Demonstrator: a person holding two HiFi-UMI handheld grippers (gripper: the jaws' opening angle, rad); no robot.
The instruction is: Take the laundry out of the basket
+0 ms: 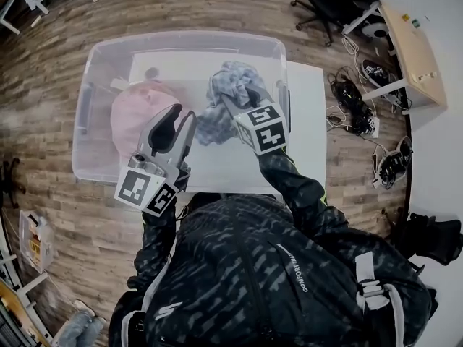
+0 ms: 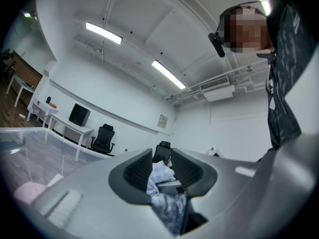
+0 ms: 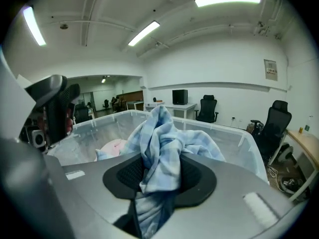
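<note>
Wood floor (image 1: 58,215) surrounds the white counter (image 1: 307,121). The right gripper (image 1: 242,96) and left gripper (image 1: 182,118) both have jaws nearly closed on the blue checked shirt (image 1: 231,82), held over the clear basket (image 1: 181,38). Pink laundry (image 1: 137,110) lies below the left jaws.

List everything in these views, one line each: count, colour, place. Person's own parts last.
bin: one, clear plastic, on the table
table: one, white, under the bin
checked cloth: one, pale blue, over the bin's right side, held by both tools
garment: one, pink, inside the bin at its left
office chairs: at least two, black, by the far wall
desk: one, light wood, right of the table
cables: one tangle, black, on the floor between table and desk
left tool: one, grey, shut on the cloth's edge
right tool: one, grey, shut on the cloth
jacket: one, dark patterned, on the person, bottom of the head view
</note>
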